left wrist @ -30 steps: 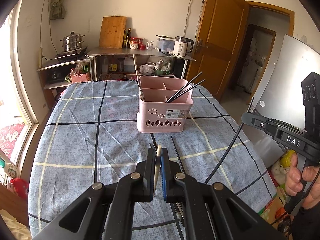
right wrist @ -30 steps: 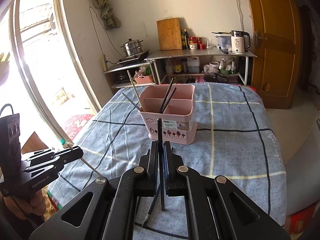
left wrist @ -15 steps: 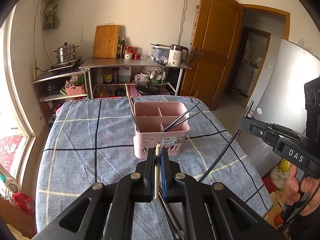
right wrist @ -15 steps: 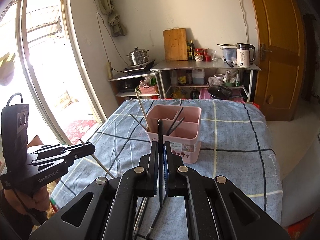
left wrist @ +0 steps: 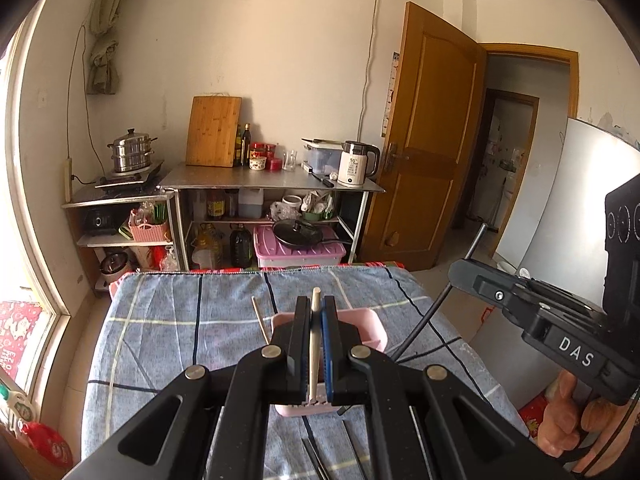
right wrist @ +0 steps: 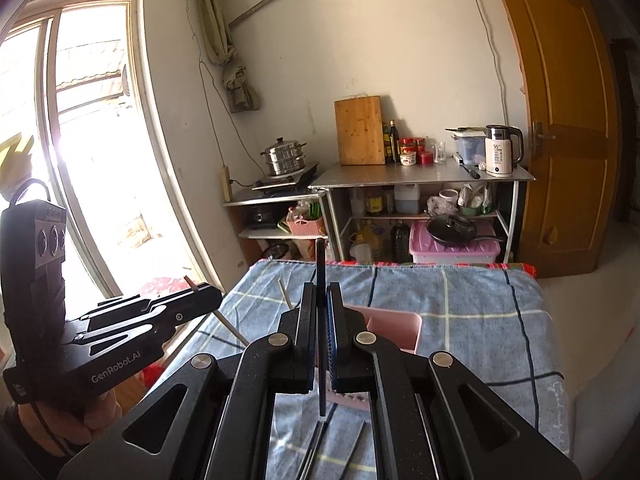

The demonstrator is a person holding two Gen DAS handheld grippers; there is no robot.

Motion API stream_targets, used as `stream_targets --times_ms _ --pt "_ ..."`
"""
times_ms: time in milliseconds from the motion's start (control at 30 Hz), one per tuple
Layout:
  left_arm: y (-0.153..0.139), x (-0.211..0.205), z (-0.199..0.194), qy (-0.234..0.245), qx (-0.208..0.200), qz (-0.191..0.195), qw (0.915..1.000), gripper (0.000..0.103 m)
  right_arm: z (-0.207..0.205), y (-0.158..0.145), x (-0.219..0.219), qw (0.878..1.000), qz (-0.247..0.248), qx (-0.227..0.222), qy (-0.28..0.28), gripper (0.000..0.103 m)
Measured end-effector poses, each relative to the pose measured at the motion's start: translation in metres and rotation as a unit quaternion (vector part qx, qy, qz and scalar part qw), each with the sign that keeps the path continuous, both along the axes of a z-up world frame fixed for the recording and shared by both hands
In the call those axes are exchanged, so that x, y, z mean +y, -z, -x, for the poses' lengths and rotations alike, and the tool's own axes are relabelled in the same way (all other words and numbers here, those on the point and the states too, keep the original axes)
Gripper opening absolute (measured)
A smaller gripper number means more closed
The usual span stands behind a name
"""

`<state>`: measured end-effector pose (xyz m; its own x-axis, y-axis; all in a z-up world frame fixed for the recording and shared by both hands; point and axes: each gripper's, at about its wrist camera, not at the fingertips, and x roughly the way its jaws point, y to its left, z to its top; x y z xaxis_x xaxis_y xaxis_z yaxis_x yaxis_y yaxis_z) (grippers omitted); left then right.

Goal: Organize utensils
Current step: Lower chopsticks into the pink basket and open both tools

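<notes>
My left gripper (left wrist: 316,304) is shut on a cream chopstick (left wrist: 315,344) that stands upright between its pads. Behind its jaws sits the pink utensil basket (left wrist: 372,330), mostly hidden, with a pale chopstick (left wrist: 259,318) leaning out at its left. My right gripper (right wrist: 321,292) is shut on a black chopstick (right wrist: 320,264), above the same basket (right wrist: 396,328). Each gripper also shows in the other view: the right one (left wrist: 460,272) with its black stick slanting down, the left one (right wrist: 212,296) with the cream stick. Several black chopsticks (left wrist: 316,460) lie on the cloth below.
The table carries a blue checked cloth (left wrist: 160,340). Beyond its far edge stand metal shelves (left wrist: 272,180) with a kettle, a cutting board, pots and bottles. A window is on the left and a wooden door (left wrist: 432,140) on the right.
Both grippers have risen and moved toward the basket, each still holding its chopstick. The basket now sits lower in both views, largely hidden behind the jaws.
</notes>
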<state>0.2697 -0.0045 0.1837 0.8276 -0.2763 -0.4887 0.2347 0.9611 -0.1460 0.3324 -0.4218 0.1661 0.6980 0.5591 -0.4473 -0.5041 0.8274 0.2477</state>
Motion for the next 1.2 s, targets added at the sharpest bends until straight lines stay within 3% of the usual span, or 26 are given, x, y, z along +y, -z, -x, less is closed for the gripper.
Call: stream_targets --times_ms 267,600,967,1200 --pt "0.016 -0.006 -0.036 -0.005 -0.007 -0.001 1.0 0.005 -0.025 -0.005 0.006 0.999 -0.02 -0.03 0.027 0.005" --pt "0.061 -0.002 -0.055 -0.016 0.033 -0.002 0.9993 0.005 -0.036 0.03 0.028 0.999 0.016 -0.01 0.028 0.004" --pt "0.053 0.007 -0.058 -0.018 0.021 0.002 0.9996 0.005 -0.036 -0.005 0.02 0.998 -0.021 -0.047 0.04 0.004" --pt "0.071 0.01 -0.062 -0.019 0.045 0.004 0.9988 0.005 -0.042 0.026 0.033 0.999 0.004 -0.022 0.039 0.005"
